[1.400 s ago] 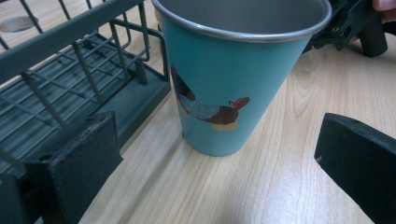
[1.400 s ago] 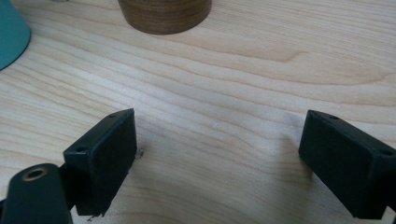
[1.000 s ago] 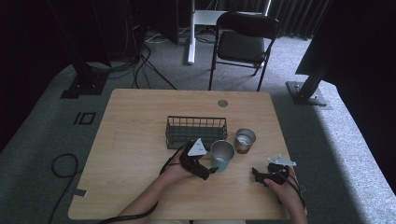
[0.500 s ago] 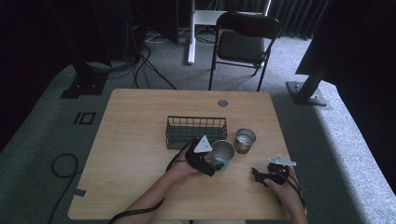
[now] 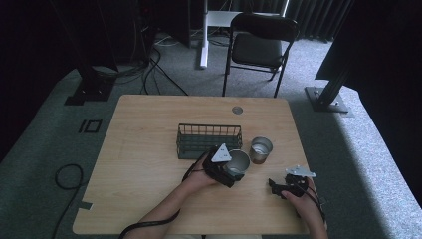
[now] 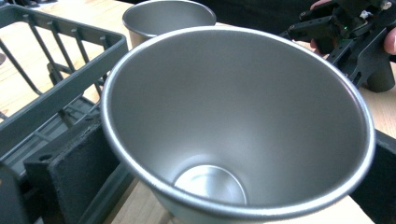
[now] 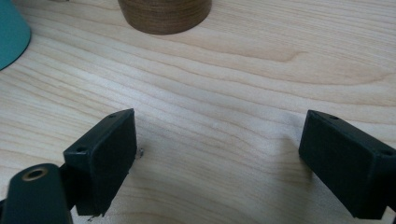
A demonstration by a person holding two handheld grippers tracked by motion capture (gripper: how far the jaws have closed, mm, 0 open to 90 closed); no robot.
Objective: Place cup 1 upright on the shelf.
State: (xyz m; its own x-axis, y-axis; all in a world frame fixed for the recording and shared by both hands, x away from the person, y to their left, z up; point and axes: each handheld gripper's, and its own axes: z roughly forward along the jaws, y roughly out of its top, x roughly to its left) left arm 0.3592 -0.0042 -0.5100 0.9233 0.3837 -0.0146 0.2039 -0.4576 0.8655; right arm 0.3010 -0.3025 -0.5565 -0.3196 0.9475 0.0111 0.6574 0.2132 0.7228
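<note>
A teal metal cup (image 6: pixel 233 116) with a bare steel inside stands near the table's middle, and my left gripper (image 5: pixel 235 169) is shut on it. Its black pads (image 6: pixel 70 172) press the cup's wall from both sides. The cup (image 5: pixel 239 163) leans a little toward the left gripper's camera. A second metal cup (image 5: pixel 261 149), brown outside, stands upright just right of it, apart from both grippers. My right gripper (image 7: pixel 224 154) is open low over bare wood near the front right, nothing between its jaws. From above, the right gripper (image 5: pixel 274 185) points left.
A dark wire basket (image 5: pixel 209 140) stands directly behind the held cup, its rim (image 6: pixel 56 70) close to the cup's left side. The wooden table (image 5: pixel 149 149) has a round grommet (image 5: pixel 237 110) at its far edge. A folding chair (image 5: pixel 259 45) stands beyond the table.
My left gripper has crept slightly right and away from the person, coming closer around the teal cup. The right gripper has stayed put.
</note>
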